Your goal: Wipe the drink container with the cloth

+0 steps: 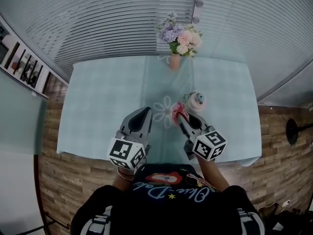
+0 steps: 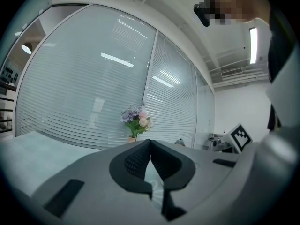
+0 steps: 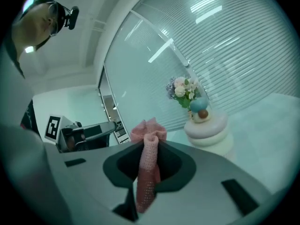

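Note:
A pale, rounded drink container [image 1: 197,101] with a blue knob on its lid stands on the table, right of centre; the right gripper view shows the container [image 3: 207,128] ahead and to the right. My right gripper [image 1: 181,115] is shut on a pink knitted cloth [image 1: 178,110], held just left of the container and apart from it. The cloth [image 3: 146,165] bunches between the jaws and sticks out past them. My left gripper [image 1: 145,113] hovers over the table's near middle, shut with nothing in it [image 2: 150,144].
A vase of pink and purple flowers [image 1: 179,39] stands at the far edge of the light blue checked tablecloth [image 1: 103,102]. Glass walls with blinds rise behind the table. Wood floor surrounds it.

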### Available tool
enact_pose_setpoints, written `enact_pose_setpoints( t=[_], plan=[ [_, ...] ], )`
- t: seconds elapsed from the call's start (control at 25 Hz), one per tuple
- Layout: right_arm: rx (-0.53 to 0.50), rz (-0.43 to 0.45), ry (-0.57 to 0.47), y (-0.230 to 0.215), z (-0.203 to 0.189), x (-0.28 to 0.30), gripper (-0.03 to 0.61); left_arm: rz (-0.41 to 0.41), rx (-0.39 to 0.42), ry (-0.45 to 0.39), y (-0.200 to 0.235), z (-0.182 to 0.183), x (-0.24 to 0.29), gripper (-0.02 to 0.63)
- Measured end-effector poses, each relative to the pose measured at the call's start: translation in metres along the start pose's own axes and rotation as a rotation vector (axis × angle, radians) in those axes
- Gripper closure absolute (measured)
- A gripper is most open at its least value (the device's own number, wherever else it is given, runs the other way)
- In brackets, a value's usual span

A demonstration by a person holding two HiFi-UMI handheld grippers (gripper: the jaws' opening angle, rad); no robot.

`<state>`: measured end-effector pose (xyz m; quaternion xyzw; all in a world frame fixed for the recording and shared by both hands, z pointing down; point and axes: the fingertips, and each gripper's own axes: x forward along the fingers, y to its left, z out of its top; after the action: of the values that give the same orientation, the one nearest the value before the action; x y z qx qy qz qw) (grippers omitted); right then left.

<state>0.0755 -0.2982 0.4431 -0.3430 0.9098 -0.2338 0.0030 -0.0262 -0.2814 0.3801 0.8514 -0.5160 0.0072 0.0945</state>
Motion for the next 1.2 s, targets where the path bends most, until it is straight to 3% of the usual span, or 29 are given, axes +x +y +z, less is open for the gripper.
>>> enact_pose_setpoints(
  t=[0.24,0.6,1.2],
  plan=[
    [-0.079,-0.067,-0.111,-0.005,0.033,-0.034,0.525,-0.076,0.007,0.013,-0.023,-0.002,0.018,0.609],
    [-0.097,-0.171,-0.202,-0.022,0.051,-0.074,0.526,-0.163,0.016,0.020,-0.053,-0.002,0.037,0.609],
    [-0.049,-0.175,-0.224,-0.028,0.048,-0.088,0.531,-0.199,0.018,0.033,-0.066,-0.007,0.045,0.609]
  ],
)
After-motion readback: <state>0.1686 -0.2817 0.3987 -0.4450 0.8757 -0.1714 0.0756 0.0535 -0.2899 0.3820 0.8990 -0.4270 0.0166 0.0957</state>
